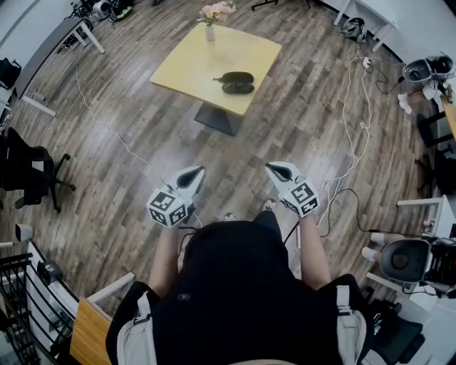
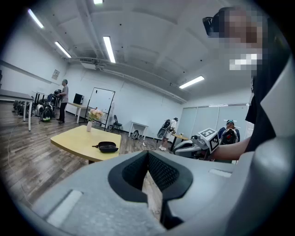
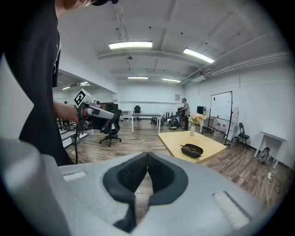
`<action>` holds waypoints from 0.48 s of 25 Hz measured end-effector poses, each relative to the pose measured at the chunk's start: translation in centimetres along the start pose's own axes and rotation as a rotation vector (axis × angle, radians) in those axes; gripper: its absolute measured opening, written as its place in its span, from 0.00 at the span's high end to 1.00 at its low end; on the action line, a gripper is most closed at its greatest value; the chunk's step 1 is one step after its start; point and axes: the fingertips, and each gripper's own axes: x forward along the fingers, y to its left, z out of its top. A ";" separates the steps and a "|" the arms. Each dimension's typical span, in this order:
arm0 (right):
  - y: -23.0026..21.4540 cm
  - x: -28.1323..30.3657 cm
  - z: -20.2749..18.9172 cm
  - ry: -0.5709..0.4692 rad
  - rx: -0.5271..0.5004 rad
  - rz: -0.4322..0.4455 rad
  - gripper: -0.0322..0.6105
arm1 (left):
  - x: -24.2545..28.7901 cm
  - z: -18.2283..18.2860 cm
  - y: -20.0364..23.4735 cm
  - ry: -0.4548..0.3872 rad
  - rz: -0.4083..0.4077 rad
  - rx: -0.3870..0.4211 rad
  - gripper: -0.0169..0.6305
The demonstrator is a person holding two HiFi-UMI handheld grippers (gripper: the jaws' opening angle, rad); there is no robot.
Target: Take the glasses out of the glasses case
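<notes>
A black glasses case (image 1: 236, 82) lies open on the yellow table (image 1: 192, 64), near its front edge. Whether glasses are inside is too small to tell. Both grippers hang over the wooden floor, well short of the table. My left gripper (image 1: 198, 171) and right gripper (image 1: 271, 168) point toward the table, each shut with nothing between the jaws. In the left gripper view the case (image 2: 107, 147) shows far off beyond the shut left gripper (image 2: 147, 154), and the right gripper (image 2: 196, 145) floats alongside. From the right gripper view the case (image 3: 191, 150) is also distant past the shut right gripper (image 3: 147, 155).
A vase of pink flowers (image 1: 211, 21) stands at the table's far corner. A white cable (image 1: 349, 128) trails over the floor at the right. An office chair (image 1: 28, 171) stands at the left, with desks, gear and several people further back.
</notes>
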 end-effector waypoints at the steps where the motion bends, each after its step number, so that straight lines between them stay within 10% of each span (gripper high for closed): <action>1: -0.1 0.0 0.0 0.001 0.001 -0.003 0.95 | 0.1 -0.1 0.0 0.003 0.001 -0.002 0.96; 12: -1.8 0.6 -0.2 -0.023 0.045 0.001 0.95 | 1.0 0.6 0.0 -0.014 -0.004 -0.009 0.96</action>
